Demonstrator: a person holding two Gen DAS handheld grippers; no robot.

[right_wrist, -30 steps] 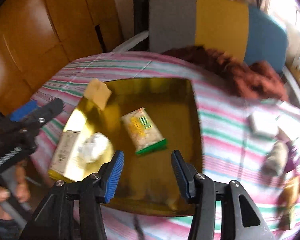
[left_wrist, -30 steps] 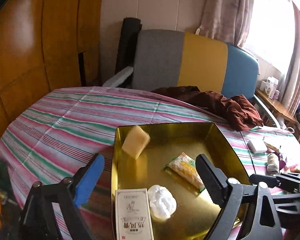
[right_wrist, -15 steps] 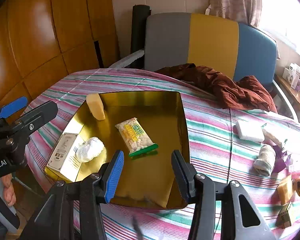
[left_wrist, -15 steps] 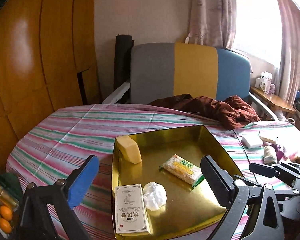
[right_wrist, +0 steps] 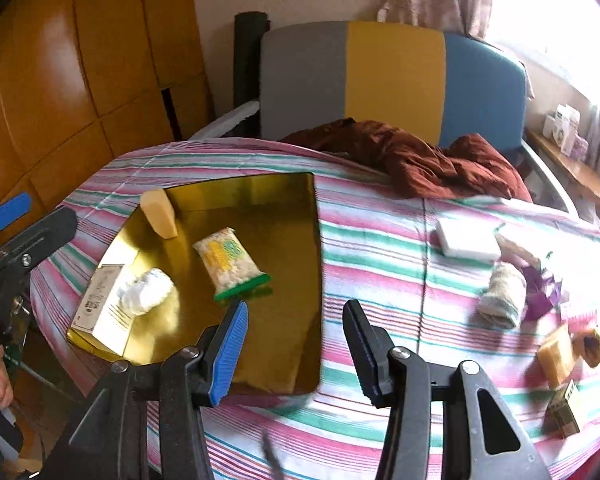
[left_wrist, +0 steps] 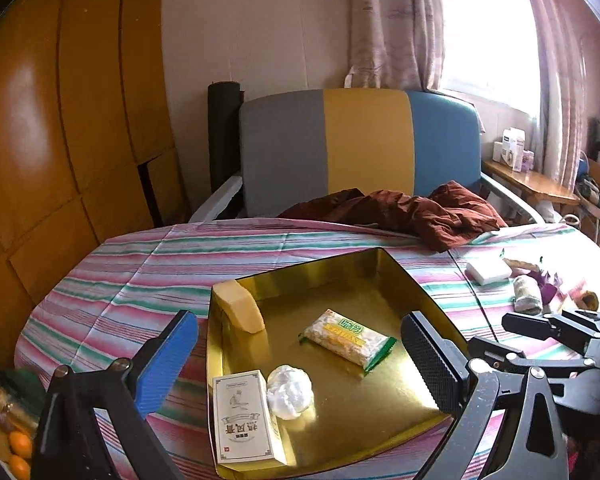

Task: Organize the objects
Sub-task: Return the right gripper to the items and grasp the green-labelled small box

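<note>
Four items are gathered in the gold tray (left_wrist: 428,300) at the worktop's left edge, presumably as the sorting place; the left claw (left_wrist: 300,356) is spread wide and empty, its jaws having just been opening; the right claw (right_wrist: 296,344) is held apart, empty, near the loose items (right_wrist: 500,296) left at the right edge.

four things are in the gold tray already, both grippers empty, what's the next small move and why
Probably swing the right gripper, open and empty, toward the white block on the striped cloth. The gold tray has bare floor left, and several things lie loose on that side, the block among the nearest to the tray.
</note>
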